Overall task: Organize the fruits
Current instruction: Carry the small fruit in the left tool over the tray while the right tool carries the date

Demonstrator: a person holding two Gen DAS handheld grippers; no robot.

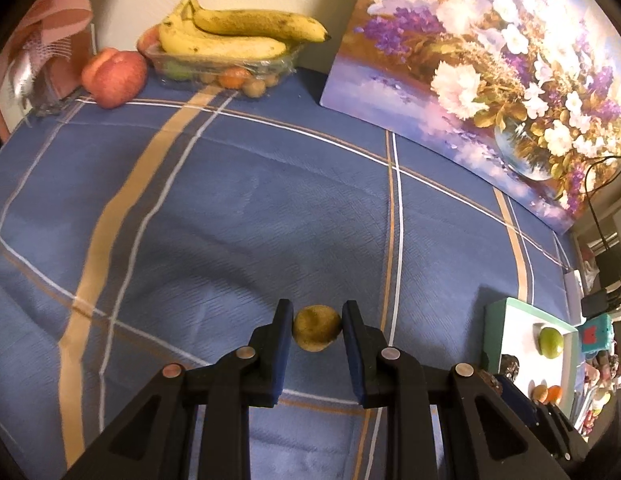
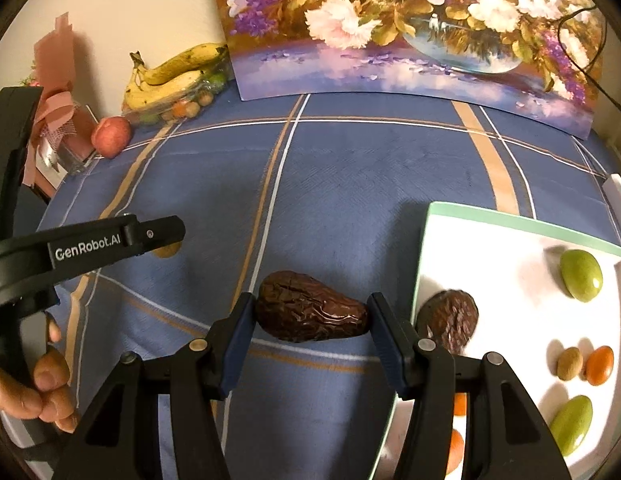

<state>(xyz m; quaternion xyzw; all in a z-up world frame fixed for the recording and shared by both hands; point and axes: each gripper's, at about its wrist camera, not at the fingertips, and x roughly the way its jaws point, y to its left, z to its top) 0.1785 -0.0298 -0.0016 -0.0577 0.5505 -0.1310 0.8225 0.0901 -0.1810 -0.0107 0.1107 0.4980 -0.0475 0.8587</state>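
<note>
Two fruits were in grip at once, one per view. In the left wrist view, the left hand-held gripper [image 1: 316,326] was clamped narrow on a small yellow-green fruit [image 1: 316,328], held above the blue checked cloth [image 1: 230,200] that covered the worktop. Far back by the wall sat a clear container [image 1: 226,66] of mixed fruit with bananas [image 1: 238,34] on top and a red apple [image 1: 114,78] just beside it. The white tray [image 1: 510,332] showed only at the right edge, holding a green fruit [image 1: 550,342].

In the right wrist view, the right hand-held gripper [image 2: 310,316] was closed at mid width on a wrinkled dark-brown fruit [image 2: 310,308], gripped end to end, just left of the white tray. This view showed the tray in full — a second dark fruit [image 2: 448,320], green ones, orange ones and a tan one lay on it, well spread. It also showed a hand [image 2: 34,388] of the person on the left tool's handle, which the other view did not.

The step in hand looked like carrying both fruits to the tray. Next would call for moving each over a bare patch of tray — clear of the fruit already there — and lowering before release.
</note>
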